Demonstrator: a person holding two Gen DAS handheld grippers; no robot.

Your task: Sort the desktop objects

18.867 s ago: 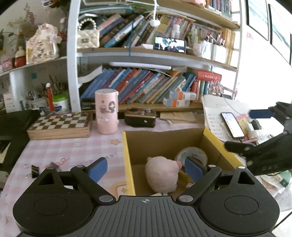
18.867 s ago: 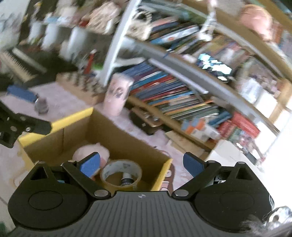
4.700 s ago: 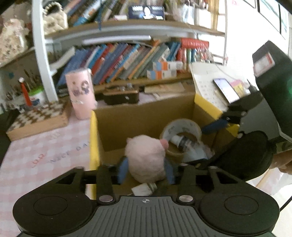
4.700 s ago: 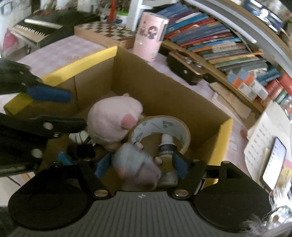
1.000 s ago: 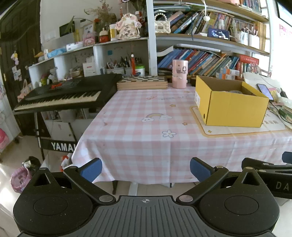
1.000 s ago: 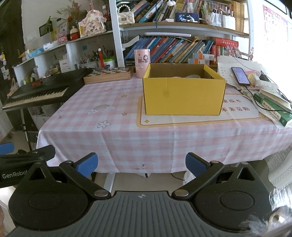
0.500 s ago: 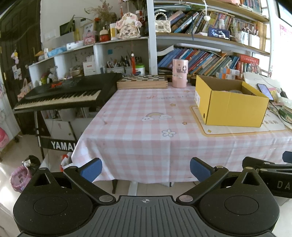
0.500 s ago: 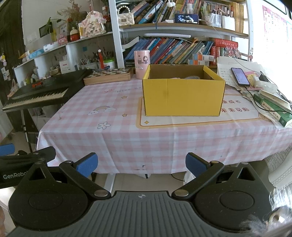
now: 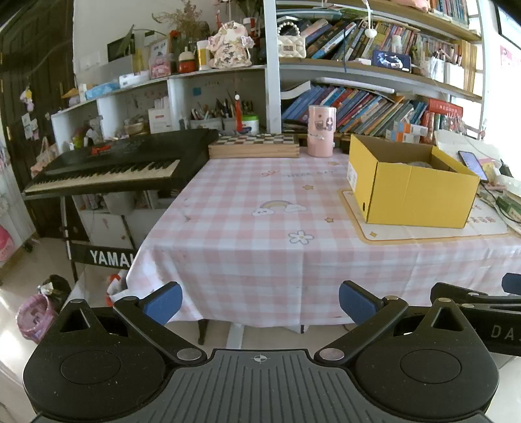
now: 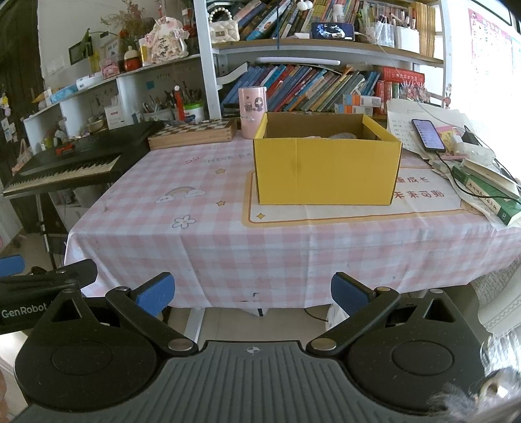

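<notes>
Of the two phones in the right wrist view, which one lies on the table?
The black smartphone with the lit screen, resting on papers right of the yellow cardboard box. The other phone stands propped on the upper bookshelf.

I see daylight flooding in from the right of the yellow box (image 10: 327, 169), washing that edge out white. Left of the box, the doorway side sits dim. Both frames are sharp; shelves (image 9: 358, 70) bow at the fisheye edges.
</notes>
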